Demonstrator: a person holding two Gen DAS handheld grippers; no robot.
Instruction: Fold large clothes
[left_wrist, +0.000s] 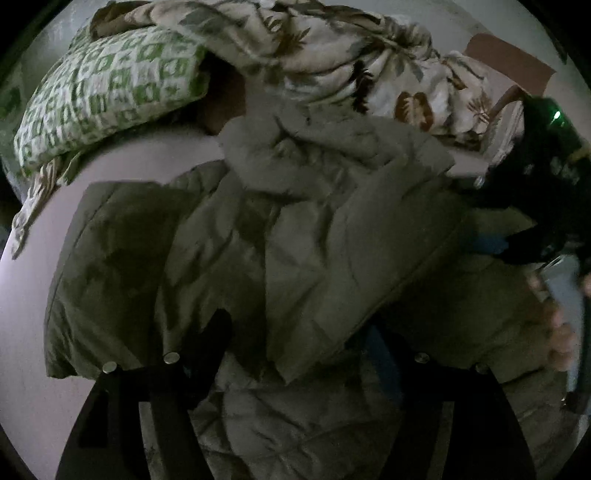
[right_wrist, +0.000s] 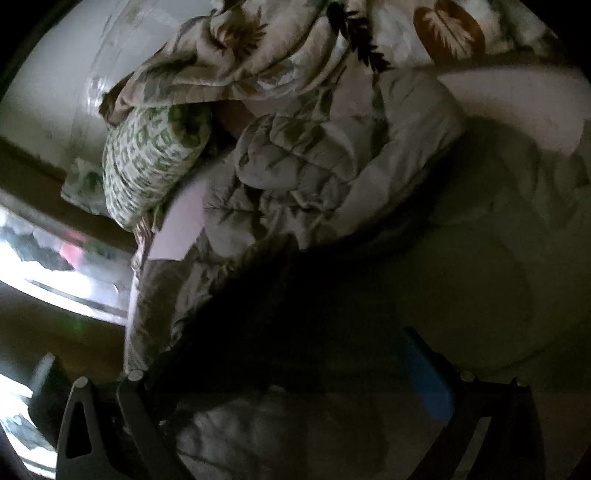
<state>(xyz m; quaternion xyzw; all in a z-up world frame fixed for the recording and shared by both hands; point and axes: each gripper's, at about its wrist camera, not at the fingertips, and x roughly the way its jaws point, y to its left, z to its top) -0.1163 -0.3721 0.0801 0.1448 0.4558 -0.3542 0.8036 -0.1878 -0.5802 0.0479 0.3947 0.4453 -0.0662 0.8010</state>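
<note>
the olive quilted jacket (left_wrist: 280, 236) lies crumpled on the pale bed sheet (left_wrist: 33, 295), near a green-and-white patterned pillow (left_wrist: 107, 92) and a leaf-print blanket (left_wrist: 332, 55). the left hand-held gripper (left_wrist: 299, 354) stands released over the jacket, its fingers apart with padded fabric bunched between them. the right hand-held gripper (right_wrist: 295, 398) hovers low over a dark fold of the jacket, jaws spread wide; whether it pinches cloth i cannot tell

Your left gripper (left_wrist: 299, 332): black fingers, blue pad on right finger, round silver screw heads at finger bases | Your right gripper (right_wrist: 295, 373): dark fingers, blue pad (right_wrist: 424, 376), silver screws, triangular cut-out in left linkage
</note>
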